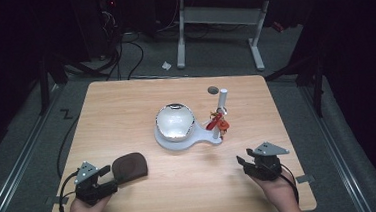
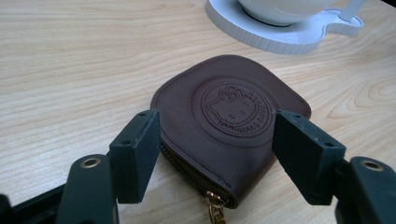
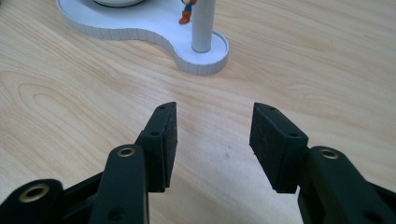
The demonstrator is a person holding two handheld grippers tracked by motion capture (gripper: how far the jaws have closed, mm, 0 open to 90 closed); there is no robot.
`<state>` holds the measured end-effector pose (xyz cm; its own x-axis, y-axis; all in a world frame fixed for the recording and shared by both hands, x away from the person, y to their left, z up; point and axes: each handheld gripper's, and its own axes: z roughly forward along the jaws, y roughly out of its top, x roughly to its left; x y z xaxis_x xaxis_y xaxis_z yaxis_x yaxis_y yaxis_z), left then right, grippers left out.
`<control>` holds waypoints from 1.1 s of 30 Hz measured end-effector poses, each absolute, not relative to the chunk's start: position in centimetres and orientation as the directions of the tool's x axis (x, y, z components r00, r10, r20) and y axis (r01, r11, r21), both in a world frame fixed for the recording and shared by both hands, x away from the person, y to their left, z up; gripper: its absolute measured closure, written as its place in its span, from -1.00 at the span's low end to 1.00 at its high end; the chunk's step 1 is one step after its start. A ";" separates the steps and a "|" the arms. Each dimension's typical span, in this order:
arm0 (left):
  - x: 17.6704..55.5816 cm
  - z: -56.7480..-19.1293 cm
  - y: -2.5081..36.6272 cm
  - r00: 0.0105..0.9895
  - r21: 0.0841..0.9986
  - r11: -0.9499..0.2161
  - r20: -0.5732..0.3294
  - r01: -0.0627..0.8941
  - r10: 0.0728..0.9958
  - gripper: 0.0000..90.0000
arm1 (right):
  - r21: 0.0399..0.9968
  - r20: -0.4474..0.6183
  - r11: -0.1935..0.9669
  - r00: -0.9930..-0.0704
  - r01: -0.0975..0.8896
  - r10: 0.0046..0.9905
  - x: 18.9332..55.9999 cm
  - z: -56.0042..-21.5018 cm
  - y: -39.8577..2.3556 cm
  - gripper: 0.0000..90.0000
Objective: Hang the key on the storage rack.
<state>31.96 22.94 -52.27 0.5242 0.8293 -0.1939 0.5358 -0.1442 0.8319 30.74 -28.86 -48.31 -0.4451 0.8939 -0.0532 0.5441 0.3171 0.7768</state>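
Wooden counter (image 1: 126,105) carrying, mid-surface, a white stand (image 1: 188,138) that is holding a silver bowl (image 1: 175,120); brown leather pouch (image 2: 224,121) lying near the front-left corner, left claw (image 2: 217,154) straddling it loosely; right claw (image 3: 212,144) gaping empty near the front-right corner.

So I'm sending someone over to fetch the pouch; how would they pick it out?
On the wooden table, look at the near left corner, where the left gripper sits. Between its jaws lies the pouch: flat, dark brown leather, with a round cartoon-cat stamp and a gold zip pull, unlike the white stand mid-table.
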 end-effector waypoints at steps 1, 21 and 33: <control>32.0 -52.2 23.0 0.525 0.833 -0.143 -0.196 0.535 0.828 -0.26 | 0.787 -0.049 0.304 -0.437 0.537 0.898 30.3 -48.6 -29.1 0.14; 35.7 -53.4 24.2 0.466 0.784 -0.016 -0.353 0.621 0.811 0.37 | 0.791 -0.056 0.335 -0.485 0.511 0.873 28.4 -51.1 -29.3 0.16; 33.8 -53.7 24.3 0.482 0.777 -0.020 -0.370 0.629 0.794 0.37 | 0.787 -0.039 0.316 -0.469 0.530 0.882 28.5 -51.3 -29.1 0.18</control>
